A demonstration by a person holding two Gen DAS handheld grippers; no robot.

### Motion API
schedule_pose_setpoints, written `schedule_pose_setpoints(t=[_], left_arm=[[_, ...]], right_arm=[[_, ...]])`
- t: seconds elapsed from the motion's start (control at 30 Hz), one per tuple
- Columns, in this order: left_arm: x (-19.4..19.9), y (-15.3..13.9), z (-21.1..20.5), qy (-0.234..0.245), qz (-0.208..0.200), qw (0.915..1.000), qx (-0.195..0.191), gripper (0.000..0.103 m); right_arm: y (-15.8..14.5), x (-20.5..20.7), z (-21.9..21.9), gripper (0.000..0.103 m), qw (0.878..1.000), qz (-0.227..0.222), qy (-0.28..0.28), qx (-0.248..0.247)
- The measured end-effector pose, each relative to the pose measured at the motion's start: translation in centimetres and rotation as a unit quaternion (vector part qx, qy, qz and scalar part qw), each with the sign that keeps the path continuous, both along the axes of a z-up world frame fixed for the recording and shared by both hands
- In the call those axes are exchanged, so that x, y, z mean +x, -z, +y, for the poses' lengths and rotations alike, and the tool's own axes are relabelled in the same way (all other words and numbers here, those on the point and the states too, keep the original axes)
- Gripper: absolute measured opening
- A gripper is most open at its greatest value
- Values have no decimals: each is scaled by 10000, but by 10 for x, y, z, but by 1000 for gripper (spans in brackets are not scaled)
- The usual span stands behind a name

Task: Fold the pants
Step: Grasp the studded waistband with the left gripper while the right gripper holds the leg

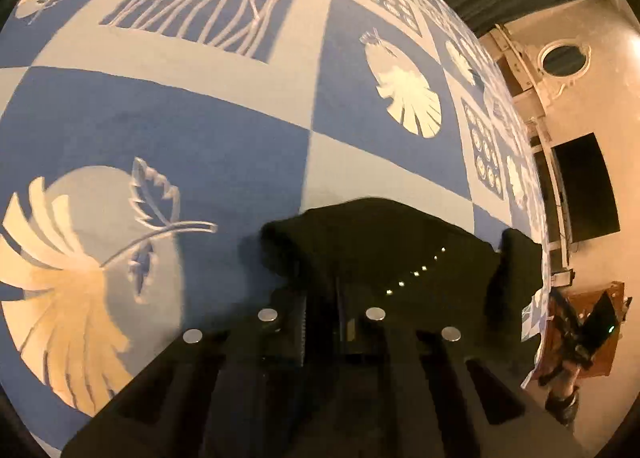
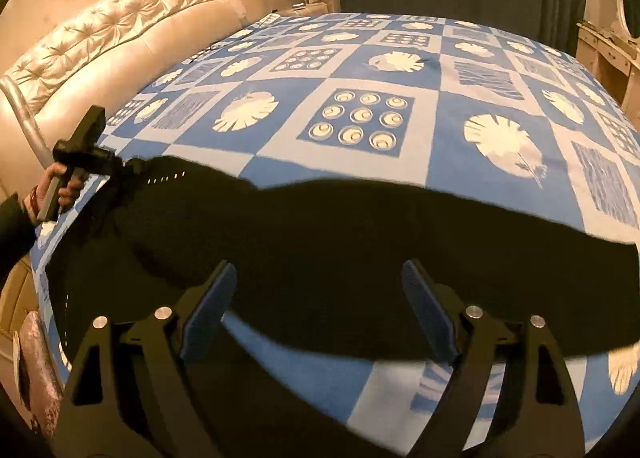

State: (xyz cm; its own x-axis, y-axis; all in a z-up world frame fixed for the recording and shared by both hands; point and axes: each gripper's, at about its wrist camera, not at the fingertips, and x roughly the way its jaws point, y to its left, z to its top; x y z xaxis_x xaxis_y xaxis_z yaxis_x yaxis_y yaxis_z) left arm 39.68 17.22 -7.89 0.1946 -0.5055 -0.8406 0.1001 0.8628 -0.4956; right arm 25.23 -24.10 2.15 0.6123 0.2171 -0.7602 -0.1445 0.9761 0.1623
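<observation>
Here, in the left wrist view, the left tool [image 1: 320,322] points down at a bed covered by a blue and white patterned bedspread [image 1: 224,129]. Its two fingers are drawn together, and the dark pants [image 1: 384,242] bunch up right at their tips, so the tool is clamped on an edge of the fabric. A short row of small bright studs [image 1: 416,273] shows on the cloth just beyond the fingertips. The gathered fabric rises in a hump over the bedspread. At the right edge, past the side of the bed, stand a pale wall with a round opening [image 1: 564,57] and a dark screen [image 1: 584,189].

In the right wrist view, the right tool [image 2: 320,294] hangs over the pants [image 2: 320,225] with its fingers spread wide and nothing pressed between the blue pads [image 2: 208,310]. The pants lie as a long dark band across the near part of the bedspread [image 2: 360,69], running from the left edge of the bed to the right. At the far left, a person's hand [image 2: 60,185] grips the handle of the left tool [image 2: 120,169], whose tip meets the end of the pants by the row of studs. Behind it curves a tufted cream headboard [image 2: 120,25].
</observation>
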Motion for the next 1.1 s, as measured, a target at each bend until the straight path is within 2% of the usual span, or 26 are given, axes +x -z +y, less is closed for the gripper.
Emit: schedule_pose_setpoints(t=[0.07, 0.13, 0.17, 0.27, 0.37, 0.47, 0.53, 0.63, 0.73, 0.83, 0.87, 0.93, 0.97, 1.0, 1.03, 1.07, 1.1], left_arm=[[1, 2, -3, 13, 56, 10000, 76, 11], [3, 8, 2, -154, 283, 9995, -68, 11], [4, 10, 5, -224, 368, 9990, -122, 11], [6, 13, 9, -408, 486, 9978, -198, 8], [4, 8, -1, -273, 327, 9990, 96, 8], [3, 6, -9, -95, 216, 9989, 405, 8], [3, 2, -16, 71, 22, 9981, 613, 9], [4, 2, -18, 146, -91, 9969, 766, 18], [8, 5, -8, -75, -132, 9984, 541, 34], [11, 9, -3, -221, -58, 9993, 304, 35], [12, 9, -4, -194, -73, 9992, 330, 31], [13, 9, -8, -90, -109, 9982, 589, 15], [13, 9, -8, -104, -57, 9983, 569, 10], [13, 9, -8, -159, 19, 9988, 465, 9], [13, 8, -9, -196, 17, 9987, 480, 9], [13, 6, -10, -189, -27, 9984, 526, 8], [12, 5, -12, -166, -99, 9981, 581, 8]], right_arm=[[-4, 18, 3, 86, 9998, -9, -171, -44], [-9, 40, 3, 88, 9994, 31, -345, -87], [-9, 54, 3, 94, 9989, 102, -446, -107], [-4, 95, -4, 94, 9972, 458, -591, 47], [6, 124, -7, 94, 9937, 852, -728, 86], [22, 144, -1, 94, 9842, 1229, -1274, 79], [30, 148, 6, 94, 9772, 1375, -1610, -157], [38, 154, 14, 94, 9683, 1503, -1960, -371], [43, 162, 16, 94, 9635, 1599, -2121, -337], [55, 168, 16, 94, 9597, 1805, -2115, -401], [60, 170, 16, 94, 9580, 1926, -2087, -387], [74, 171, 15, 76, 9536, 2208, -1980, -525], [77, 168, 16, 67, 9540, 2165, -1957, -685], [75, 166, 15, 44, 9559, 2109, -1941, -636], [72, 165, 13, 27, 9578, 2090, -1923, -436], [67, 161, 12, 17, 9595, 2059, -1894, -330], [64, 158, 14, 13, 9603, 2001, -1894, -426]])
